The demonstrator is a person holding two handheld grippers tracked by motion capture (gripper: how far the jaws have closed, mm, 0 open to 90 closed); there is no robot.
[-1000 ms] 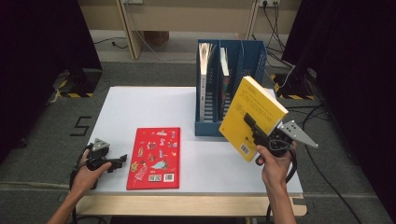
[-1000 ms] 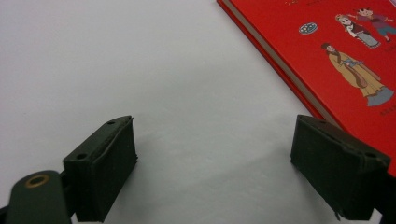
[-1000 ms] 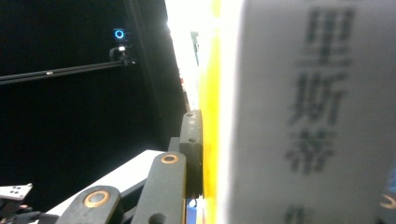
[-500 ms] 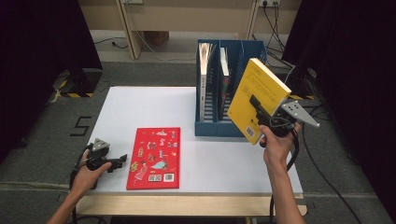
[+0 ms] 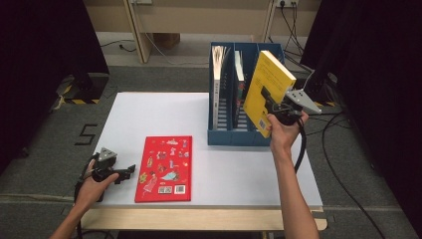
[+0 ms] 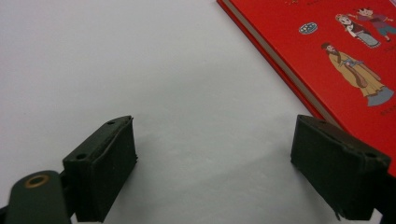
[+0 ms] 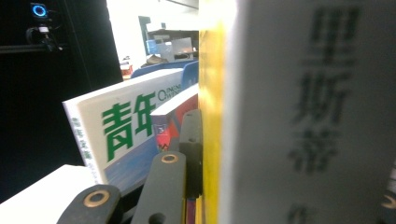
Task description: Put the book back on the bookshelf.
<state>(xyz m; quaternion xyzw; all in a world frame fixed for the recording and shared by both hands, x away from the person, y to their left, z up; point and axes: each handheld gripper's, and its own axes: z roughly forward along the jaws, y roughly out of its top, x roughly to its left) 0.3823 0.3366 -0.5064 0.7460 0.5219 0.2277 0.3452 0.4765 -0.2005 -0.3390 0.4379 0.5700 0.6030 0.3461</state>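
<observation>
The right tongs [image 5: 271, 107] pinch the yellow book [image 5: 266, 87], held tilted above the blue file rack [image 5: 234, 137], not yet slotted in; 2 books already stand there. The left tongs [image 5: 127, 171] rest spread on the table [image 5: 239, 169] beside the red book [image 5: 165, 168], likely next
</observation>
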